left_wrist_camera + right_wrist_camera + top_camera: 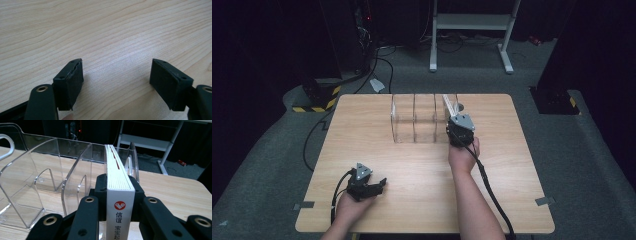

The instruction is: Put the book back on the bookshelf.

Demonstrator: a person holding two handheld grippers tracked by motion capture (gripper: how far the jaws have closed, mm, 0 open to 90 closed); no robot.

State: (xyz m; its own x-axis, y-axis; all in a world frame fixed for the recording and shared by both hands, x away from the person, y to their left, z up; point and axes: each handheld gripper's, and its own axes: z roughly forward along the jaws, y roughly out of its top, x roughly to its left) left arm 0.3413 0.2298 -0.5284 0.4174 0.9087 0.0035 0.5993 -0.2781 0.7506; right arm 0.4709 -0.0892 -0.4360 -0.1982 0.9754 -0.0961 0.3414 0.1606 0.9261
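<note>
Nearby, clear file rack (50, 182) dividers beside book (120, 195), right tongs (120, 192) clamping it

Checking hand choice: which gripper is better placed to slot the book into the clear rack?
Right: the right gripper already clamps the book at the rack; the left gripper rests open, far off.

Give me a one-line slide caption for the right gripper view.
Right gripper clamps a white book by its spine, steering it into the end slot of a clear acrylic file rack.
</note>
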